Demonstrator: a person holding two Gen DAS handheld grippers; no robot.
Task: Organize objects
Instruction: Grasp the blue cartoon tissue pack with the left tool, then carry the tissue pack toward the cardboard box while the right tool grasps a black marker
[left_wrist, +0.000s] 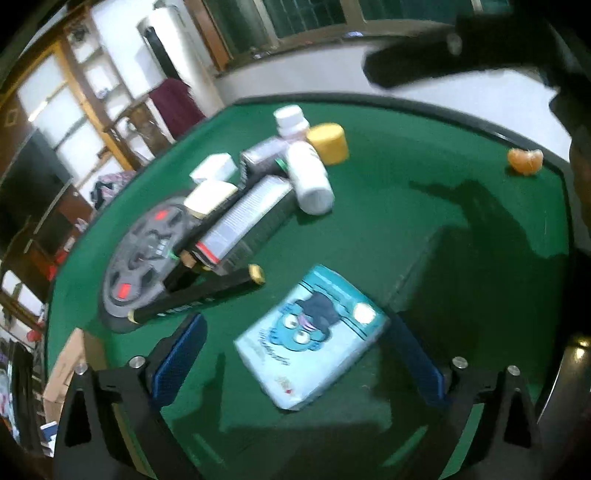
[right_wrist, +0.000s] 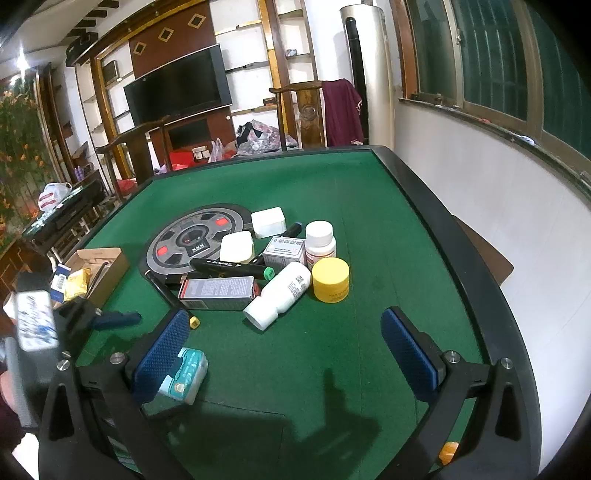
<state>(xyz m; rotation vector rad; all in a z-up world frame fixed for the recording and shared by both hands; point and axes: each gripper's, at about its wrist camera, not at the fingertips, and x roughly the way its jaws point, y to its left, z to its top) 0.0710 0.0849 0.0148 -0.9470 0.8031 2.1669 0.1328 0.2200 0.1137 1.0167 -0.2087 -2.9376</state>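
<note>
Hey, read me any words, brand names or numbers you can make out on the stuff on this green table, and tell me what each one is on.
None can be quoted with confidence.
Tissue pack: lettering under the cartoon face, blurred.
Yellow jar: small print near its base, too small.
Lying white bottle: label with a square code, text too small.
Grey carton: fine print, unreadable.
Black marker: white lettering, too small.

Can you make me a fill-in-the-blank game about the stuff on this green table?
1. The tissue pack has a ____ cartoon face on it.
2. The round jar beside the fallen white bottle is ____.
3. The left gripper has its fingers ____, one on each side of the tissue pack.

Missing words: blue; yellow; open
</note>
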